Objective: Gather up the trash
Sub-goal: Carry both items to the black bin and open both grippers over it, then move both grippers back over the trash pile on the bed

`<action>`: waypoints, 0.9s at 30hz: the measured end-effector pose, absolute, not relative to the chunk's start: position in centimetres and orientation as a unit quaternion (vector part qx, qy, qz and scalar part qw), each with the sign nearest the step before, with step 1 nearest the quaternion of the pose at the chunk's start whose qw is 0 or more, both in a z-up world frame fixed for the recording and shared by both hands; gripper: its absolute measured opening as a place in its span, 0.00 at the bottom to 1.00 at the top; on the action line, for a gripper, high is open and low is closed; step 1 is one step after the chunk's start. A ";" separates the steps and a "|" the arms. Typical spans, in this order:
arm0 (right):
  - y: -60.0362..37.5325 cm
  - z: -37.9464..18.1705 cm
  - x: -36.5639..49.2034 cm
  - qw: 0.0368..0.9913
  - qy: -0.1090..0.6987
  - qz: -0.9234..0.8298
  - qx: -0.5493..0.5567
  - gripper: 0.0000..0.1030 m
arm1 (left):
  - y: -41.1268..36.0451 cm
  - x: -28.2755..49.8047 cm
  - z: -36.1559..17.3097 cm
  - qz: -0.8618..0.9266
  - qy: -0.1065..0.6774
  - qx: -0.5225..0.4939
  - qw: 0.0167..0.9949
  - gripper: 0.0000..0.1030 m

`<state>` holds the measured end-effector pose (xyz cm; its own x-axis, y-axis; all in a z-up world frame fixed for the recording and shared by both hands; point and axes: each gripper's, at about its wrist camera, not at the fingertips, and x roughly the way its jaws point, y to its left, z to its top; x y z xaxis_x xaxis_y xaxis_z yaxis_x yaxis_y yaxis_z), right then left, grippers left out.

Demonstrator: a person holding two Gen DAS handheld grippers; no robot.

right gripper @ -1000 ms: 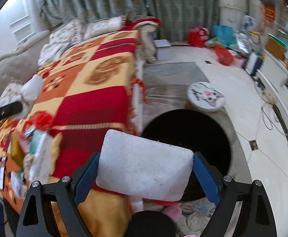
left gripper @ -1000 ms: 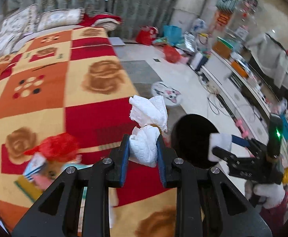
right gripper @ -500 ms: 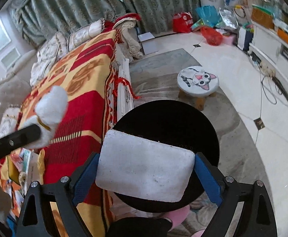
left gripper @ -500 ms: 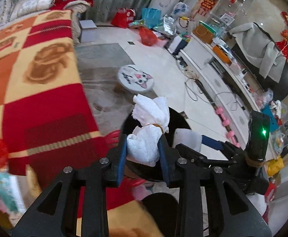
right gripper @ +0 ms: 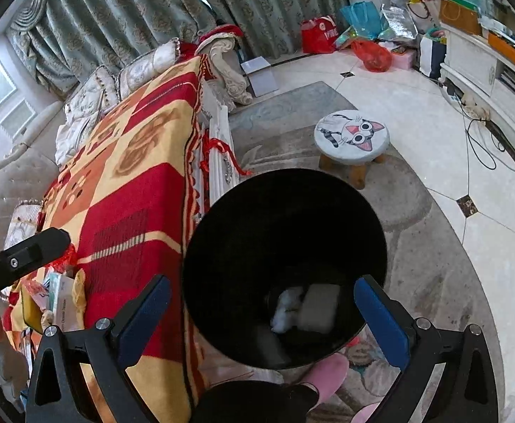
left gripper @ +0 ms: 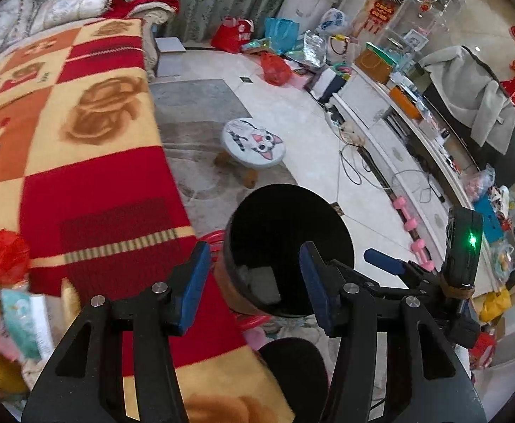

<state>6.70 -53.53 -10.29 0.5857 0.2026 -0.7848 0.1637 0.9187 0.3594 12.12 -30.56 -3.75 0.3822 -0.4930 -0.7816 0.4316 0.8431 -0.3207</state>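
Left gripper [left gripper: 254,278] opening, nothing between the jaws, angled down over the black bin [right gripper: 285,268] off the bed's [left gripper: 81,176] right edge. Crumpled tissue [right gripper: 285,305] and white block [right gripper: 319,306] lying at the bin's bottom. Right gripper [right gripper: 262,320] likewise spreading empty, pitched down above the rim.

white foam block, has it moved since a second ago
Yes. The white foam block left the right gripper, whose fingers are opening with nothing between them, and dropped to the bottom of the black bin, beside the crumpled tissue.
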 end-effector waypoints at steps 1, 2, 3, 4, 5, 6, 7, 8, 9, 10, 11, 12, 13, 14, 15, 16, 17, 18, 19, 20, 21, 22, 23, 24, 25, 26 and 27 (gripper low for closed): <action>-53.3 -10.1 6.5 0.869 0.452 0.014 0.203 1.00 | -30.1 11.9 -3.4 -0.272 0.479 -0.031 0.834 0.50; -52.9 -9.9 6.4 0.871 0.447 0.016 0.203 1.00 | -29.5 11.5 -3.0 -0.264 0.474 -0.030 0.839 0.50; -52.4 -9.5 6.1 0.875 0.441 0.019 0.198 1.00 | -29.0 11.2 -2.7 -0.260 0.471 -0.030 0.842 0.50; -52.0 -9.1 6.0 0.880 0.436 0.020 0.189 1.00 | -28.7 11.0 -2.6 -0.258 0.469 -0.029 0.844 0.50; -51.6 -8.8 5.9 0.883 0.433 0.020 0.182 1.00 | -27.9 10.5 -2.2 -0.253 0.466 -0.027 0.847 0.50; -51.1 -8.5 5.8 0.886 0.430 0.021 0.174 1.00 | -27.4 10.3 -2.0 -0.251 0.466 -0.026 0.848 0.50; -50.4 -8.2 5.7 0.888 0.429 0.021 0.164 1.00 | -26.8 9.9 -1.7 -0.248 0.464 -0.024 0.850 0.50; -49.8 -8.0 5.7 0.889 0.430 0.022 0.157 1.00 | -26.0 9.4 -1.3 -0.248 0.462 -0.022 0.851 0.50; -49.2 -7.8 5.7 0.890 0.431 0.023 0.148 1.00 | -25.1 8.9 -0.7 -0.248 0.457 -0.019 0.854 0.50; -48.4 -7.5 5.7 0.891 0.431 0.025 0.140 1.00 | -24.5 8.7 -0.4 -0.245 0.454 -0.017 0.857 0.50; -47.8 -7.3 5.7 0.893 0.428 0.028 0.135 1.00 | -23.5 8.2 0.3 -0.239 0.445 -0.013 0.863 0.50; -47.1 -6.9 5.6 0.896 0.423 0.035 0.133 1.00 | -22.5 7.7 0.9 -0.231 0.433 -0.008 0.871 0.50; -46.2 -6.5 5.4 0.899 0.416 0.044 0.130 1.00 | -21.6 7.3 1.3 -0.221 0.423 -0.006 0.879 0.50; -45.4 -6.3 5.5 0.900 0.414 0.049 0.126 1.00 | -20.8 6.9 1.8 -0.212 0.415 -0.008 0.885 0.50; -44.6 -6.0 5.5 0.900 0.416 0.054 0.118 1.00 | -20.2 6.7 2.1 -0.209 0.411 -0.013 0.887 0.50; -43.6 -5.7 5.7 0.900 0.419 0.060 0.105 1.00 | -19.1 6.3 2.5 -0.206 0.404 -0.023 0.891 0.50; -42.6 -5.3 5.6 0.902 0.418 0.064 0.089 1.00 | -18.4 6.1 2.7 -0.202 0.400 -0.028 0.894 0.50; -41.6 -4.7 5.5 0.906 0.412 0.067 0.075 1.00 | -17.7 5.9 2.9 -0.196 0.397 -0.031 0.896 0.50; -41.0 -4.4 5.4 0.909 0.406 0.070 0.067 1.00 | -16.8 5.6 3.1 -0.186 0.392 -0.032 0.901 0.50; -40.3 -4.0 5.2 0.911 0.401 0.073 0.062 1.00 | -16.3 5.4 3.2 -0.180 0.389 -0.030 0.903 0.50; -39.7 -3.6 5.2 0.912 0.398 0.077 0.060 1.00 | -15.8 5.2 3.2 -0.173 0.385 -0.028 0.906 0.50; -39.0 -3.4 5.0 0.913 0.395 0.081 0.057 1.00 | -14.9 4.9 3.3 -0.161 0.378 -0.023 0.911 0.50; -38.4 -3.2 4.9 0.914 0.394 0.085 0.055 1.00 | -14.4 4.8 3.4 -0.154 0.375 -0.021 0.914 0.50; -37.6 -3.1 4.8 0.913 0.394 0.090 0.048 1.00 | -13.6 4.5 3.4 -0.147 0.371 -0.020 0.917 0.50; -36.9 -3.0 4.7 0.912 0.396 0.096 0.041 1.00 | -13.0 4.3 3.3 -0.143 0.368 -0.021 0.918 0.50; -36.2 -3.1 4.4 0.911 0.397 0.102 0.033 1.00 | -12.2 4.1 3.2 -0.135 0.365 -0.021 0.921 0.50; -35.6 -3.1 4.2 0.911 0.398 0.107 0.026 0.99 | -11.6 4.0 3.1 -0.128 0.363 -0.021 0.923 0.50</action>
<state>4.24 -35.59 -3.09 0.6595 0.2162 -0.7199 -0.1741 0.9756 0.1336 4.02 -11.55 3.11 0.7032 -0.2516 -0.6650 0.2210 0.9663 -0.1319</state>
